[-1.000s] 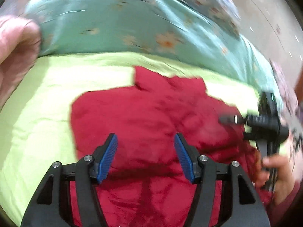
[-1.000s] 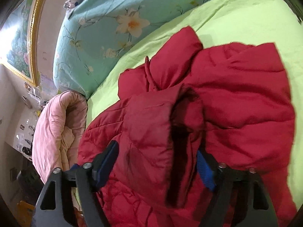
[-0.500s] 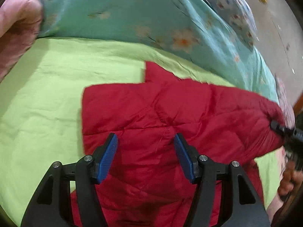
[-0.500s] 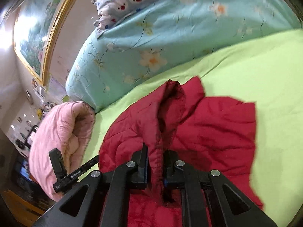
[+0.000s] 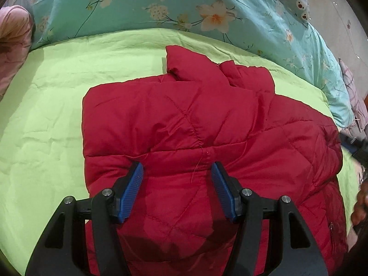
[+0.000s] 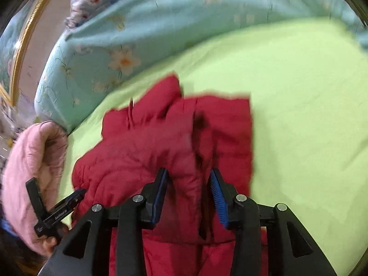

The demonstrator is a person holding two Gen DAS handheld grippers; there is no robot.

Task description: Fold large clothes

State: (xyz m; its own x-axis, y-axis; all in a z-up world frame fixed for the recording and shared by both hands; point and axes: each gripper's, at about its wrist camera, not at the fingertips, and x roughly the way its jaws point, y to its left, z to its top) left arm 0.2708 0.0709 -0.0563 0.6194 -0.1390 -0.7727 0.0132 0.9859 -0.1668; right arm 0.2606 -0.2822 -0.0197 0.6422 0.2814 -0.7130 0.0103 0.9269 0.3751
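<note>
The red quilted jacket [image 5: 207, 138] lies on the lime-green bedsheet [image 5: 46, 115], below the floral turquoise duvet [image 5: 138, 7] bunched along the head of the bed and beside a pink quilt [image 6: 30, 168] at the edge. It is partly folded, one side laid over the body so that a padded panel faces up, with the collar [image 5: 191, 64] poking out at the top, toward the duvet. The left gripper [image 5: 177, 184] hovers over the middle of that panel with its jaws spread wide and nothing between them — probably poised to press or smooth the fold. The right gripper [image 6: 188, 191] has its jaws parted around a raised ridge of the jacket; the view is blurred, but the blue pads [image 6: 217, 193] seem clear of the cloth — likely a release, so the flap settles flat
</note>
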